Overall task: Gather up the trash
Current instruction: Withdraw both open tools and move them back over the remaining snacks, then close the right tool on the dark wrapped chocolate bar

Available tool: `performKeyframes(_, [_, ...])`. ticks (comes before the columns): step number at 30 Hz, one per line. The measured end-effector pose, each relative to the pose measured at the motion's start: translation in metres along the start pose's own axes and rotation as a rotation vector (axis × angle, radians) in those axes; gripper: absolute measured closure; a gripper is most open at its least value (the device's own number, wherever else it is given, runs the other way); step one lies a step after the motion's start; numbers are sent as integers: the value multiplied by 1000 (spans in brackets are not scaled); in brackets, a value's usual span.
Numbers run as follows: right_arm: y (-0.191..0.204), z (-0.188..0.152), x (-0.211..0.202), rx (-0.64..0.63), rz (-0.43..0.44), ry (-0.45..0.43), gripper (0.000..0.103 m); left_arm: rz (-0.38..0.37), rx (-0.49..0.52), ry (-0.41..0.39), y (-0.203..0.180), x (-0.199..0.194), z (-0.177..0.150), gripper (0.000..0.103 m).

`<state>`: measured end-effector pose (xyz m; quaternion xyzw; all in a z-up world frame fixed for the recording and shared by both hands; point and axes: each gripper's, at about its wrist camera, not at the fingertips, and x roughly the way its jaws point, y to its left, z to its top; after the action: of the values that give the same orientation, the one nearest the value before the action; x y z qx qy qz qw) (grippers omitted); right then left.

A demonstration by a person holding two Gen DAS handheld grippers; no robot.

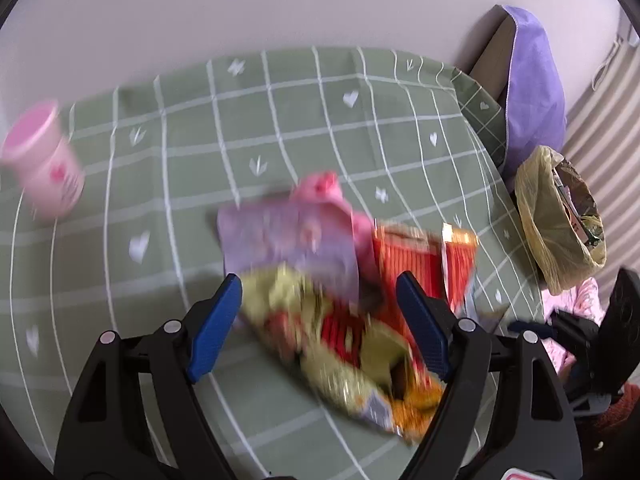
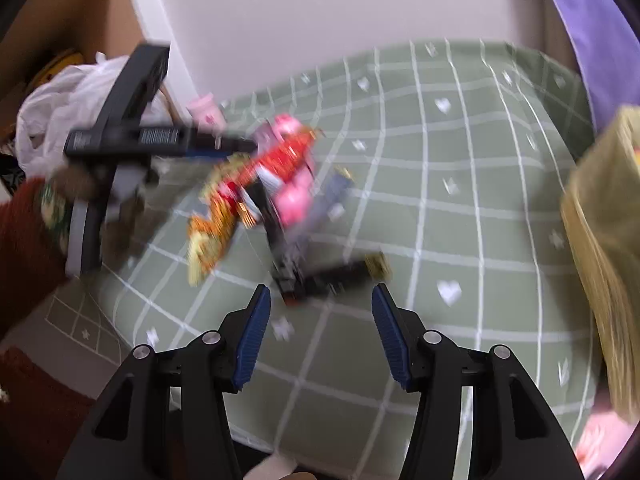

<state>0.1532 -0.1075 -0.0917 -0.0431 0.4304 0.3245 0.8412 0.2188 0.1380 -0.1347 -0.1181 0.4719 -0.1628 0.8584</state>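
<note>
A blurred heap of snack wrappers (image 1: 340, 288) lies mid-table on the green checked cloth (image 1: 200, 128), labels unreadable. The left gripper (image 1: 320, 320) hangs spread over it, the right gripper (image 2: 320, 332) also released, nearer a dark wrapper (image 2: 332, 276). A yellow trash bag (image 1: 556, 220) sits at the table's edge, partly cut off.

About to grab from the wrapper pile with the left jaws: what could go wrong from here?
The yellow wrapper overlaps the red wrapper and purple one, so closing the open left gripper may drag several. The pink cup sits near the table edge. The yellow trash bag hangs off the far side; wrappers could drop short.
</note>
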Motion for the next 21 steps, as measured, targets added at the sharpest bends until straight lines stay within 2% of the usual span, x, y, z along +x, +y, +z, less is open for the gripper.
performKeyframes(2, [7, 6, 3, -41, 22, -24, 53, 13, -16, 3, -2, -5, -11, 28])
performKeyframes(4, [13, 11, 13, -91, 21, -8, 55, 23, -28, 3, -4, -12, -23, 28])
performKeyframes(7, [21, 14, 30, -156, 18, 36, 67, 44, -35, -15, -4, -22, -30, 28])
performKeyframes(8, [22, 15, 34, -171, 23, 51, 76, 47, -40, -24, -3, -25, -30, 28])
performKeyframes(10, [22, 15, 36, -181, 28, 66, 82, 40, -54, -36, 2, -28, -27, 28])
performKeyframes(11, [20, 16, 33, -171, 29, 64, 89, 38, -58, -39, 5, -27, -25, 28])
performKeyframes(17, [-10, 8, 0, -69, -38, 36, 90, 72, -25, -17, 7, -6, -3, 27])
performKeyframes(21, [-32, -3, -22, 4, -67, 29, 90, 129, 7, 12, -4, 16, 10, 27])
